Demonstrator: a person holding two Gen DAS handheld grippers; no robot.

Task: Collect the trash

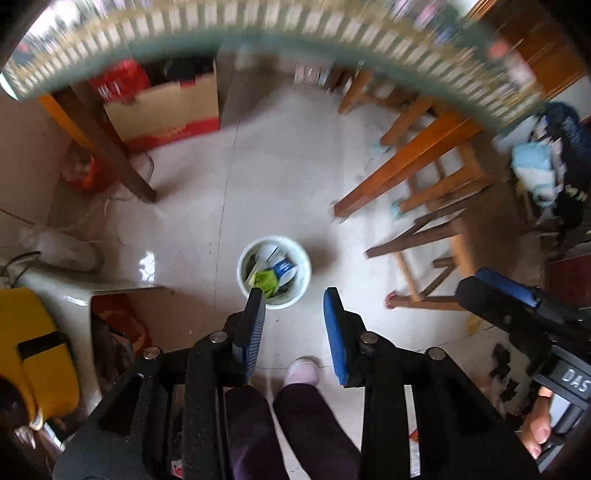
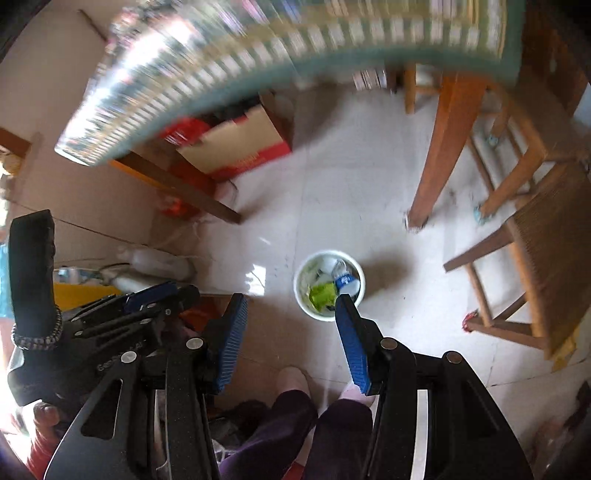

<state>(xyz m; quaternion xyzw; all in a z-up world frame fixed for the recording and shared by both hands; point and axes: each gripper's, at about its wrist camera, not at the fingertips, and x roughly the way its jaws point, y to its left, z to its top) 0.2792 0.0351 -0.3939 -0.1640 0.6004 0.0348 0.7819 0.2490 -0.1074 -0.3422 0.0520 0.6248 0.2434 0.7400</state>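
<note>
A small white trash bin stands on the pale tiled floor. It holds a green wrapper, a plastic bottle with a blue label and white scraps. My left gripper is open and empty, high above the floor with the bin just ahead of its left finger. The bin also shows in the right wrist view, with the green wrapper and the bottle inside. My right gripper is open and empty, above the bin's left side. Each gripper appears at the edge of the other's view.
The table's patterned cloth edge arcs across the top, blurred. Wooden table legs and chairs stand to the right. A cardboard box and red bags sit under the table. A yellow object lies at left. The person's legs are below.
</note>
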